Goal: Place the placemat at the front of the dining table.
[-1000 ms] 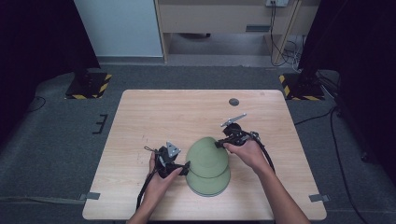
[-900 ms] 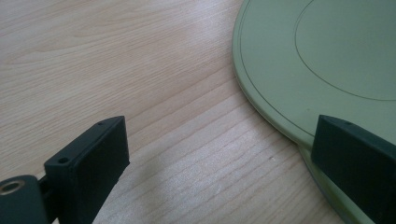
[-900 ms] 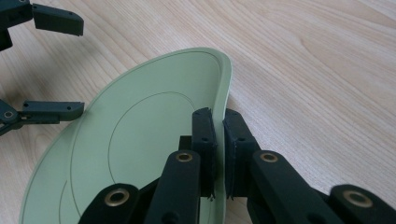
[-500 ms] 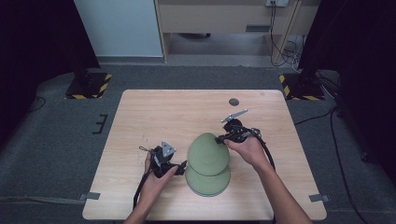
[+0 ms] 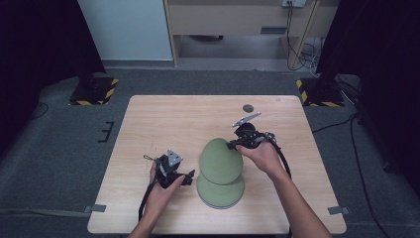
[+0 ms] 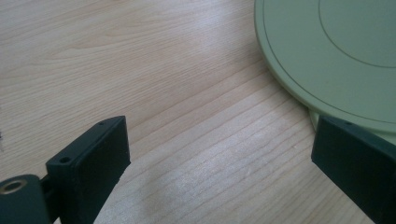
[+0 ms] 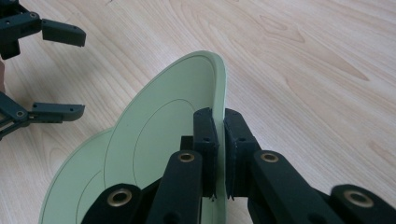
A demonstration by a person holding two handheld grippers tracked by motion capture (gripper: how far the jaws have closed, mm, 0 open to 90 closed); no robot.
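No readable text, label, brand, number or sign appears on anything here.

Two plates near front centre of table (image 5: 148, 124): upper plate (image 5: 221, 160) tilted, far edge raised, leaning over lower plate (image 5: 220, 191) lying flat. Right gripper (image 5: 233, 145) clamped on raised rim. Left gripper (image 5: 190, 177) just left of plates, jaws apart. Small disc (image 5: 247, 107) behind, near far edge.

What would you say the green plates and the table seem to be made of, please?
Plates: probably moulded plastic or melamine, though glazed ceramic is possible; matte pale green, uniform colour, thin even rim with faint concentric rings.
Table: light wood or wood-look laminate, smooth with a slight sheen; the grain lines show, but I cannot tell solid wood from veneer.
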